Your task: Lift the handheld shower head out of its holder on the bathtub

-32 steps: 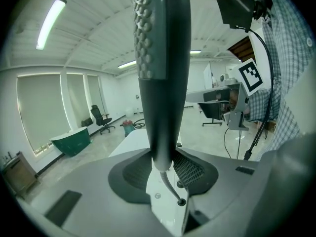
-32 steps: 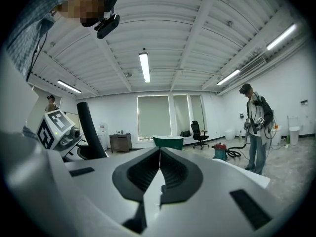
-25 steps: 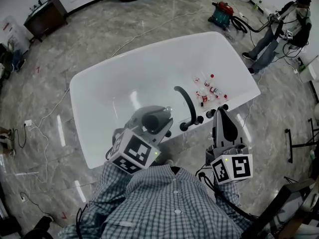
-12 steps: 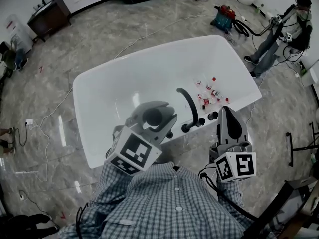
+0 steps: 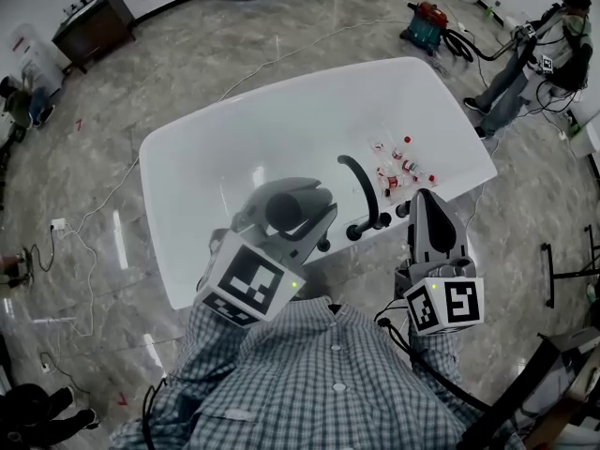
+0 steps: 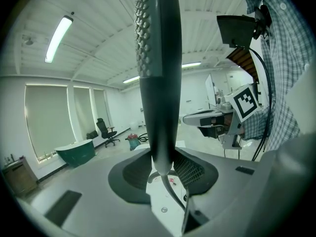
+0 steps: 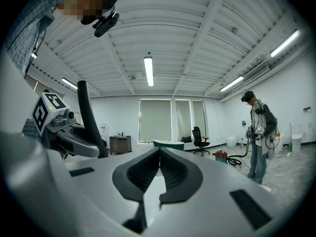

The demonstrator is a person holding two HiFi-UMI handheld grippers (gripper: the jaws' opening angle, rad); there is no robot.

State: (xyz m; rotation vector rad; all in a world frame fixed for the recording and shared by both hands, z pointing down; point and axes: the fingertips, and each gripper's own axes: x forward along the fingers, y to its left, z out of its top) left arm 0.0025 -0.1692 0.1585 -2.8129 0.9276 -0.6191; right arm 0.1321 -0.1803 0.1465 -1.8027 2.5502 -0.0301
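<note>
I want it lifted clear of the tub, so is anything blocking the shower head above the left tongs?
Nothing visible does. The shower head stands upright, clamped in the left tongs, with only open space above it. The faucet and the right tongs are off to its side, not touching it.

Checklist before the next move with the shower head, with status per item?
1. Left gripper shut on shower head: ok.
2. Handle upright between the fingers: ok.
3. Hose runs down from the handle's end, no kink in view: ok.
4. Shower head clear of its holder: cannot tell, the holder is not visible.
5. Right gripper shut, empty, apart from the faucet: ok.
6. Bottles in the bathtub lie apart from the left gripper: ok.
</note>
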